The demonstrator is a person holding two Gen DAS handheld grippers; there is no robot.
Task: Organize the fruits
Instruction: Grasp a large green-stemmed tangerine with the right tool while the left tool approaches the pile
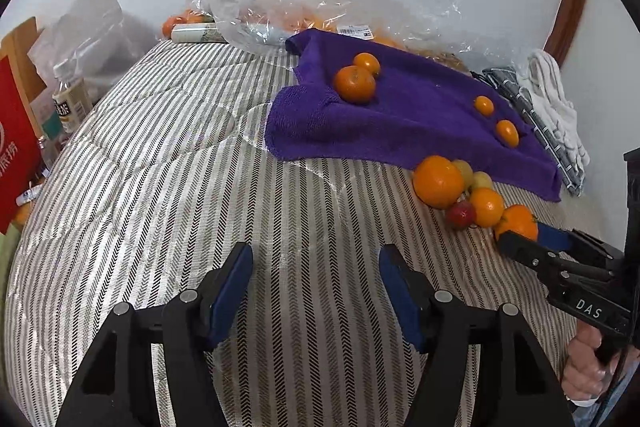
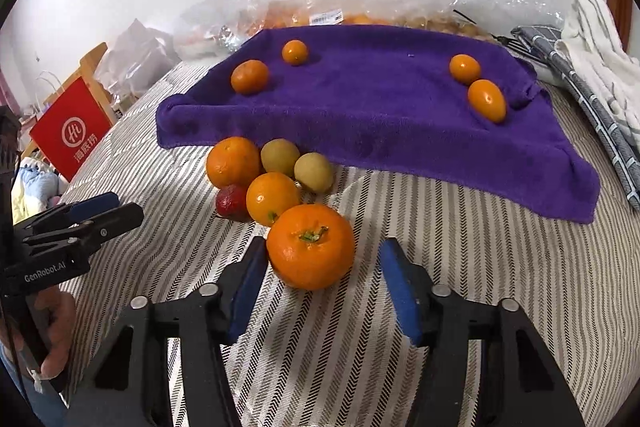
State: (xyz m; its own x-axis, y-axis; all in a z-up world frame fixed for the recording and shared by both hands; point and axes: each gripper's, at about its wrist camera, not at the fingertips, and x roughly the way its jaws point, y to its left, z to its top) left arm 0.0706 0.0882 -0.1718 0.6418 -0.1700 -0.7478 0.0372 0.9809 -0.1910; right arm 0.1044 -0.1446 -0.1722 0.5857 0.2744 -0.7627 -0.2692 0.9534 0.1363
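Note:
A purple towel (image 2: 380, 107) lies on the striped bed with two tangerines at its left (image 2: 249, 77) and two small oval oranges at its right (image 2: 486, 100). In front of the towel sits a pile of fruit: a big tangerine with a green stem (image 2: 310, 247), two more oranges (image 2: 233, 162), two yellow-green fruits (image 2: 313, 172) and a red one (image 2: 232, 202). My right gripper (image 2: 324, 267) is open, its jaws on either side of the stem tangerine, left pad touching it. My left gripper (image 1: 316, 275) is open and empty over bare bedding; the pile (image 1: 438, 181) lies to its right.
Clear plastic bags of fruit (image 2: 360, 11) line the wall behind the towel. Folded cloths (image 2: 592, 67) lie at the right. A red paper bag (image 2: 72, 131), a bottle (image 1: 72, 99) and clutter stand off the bed's left edge.

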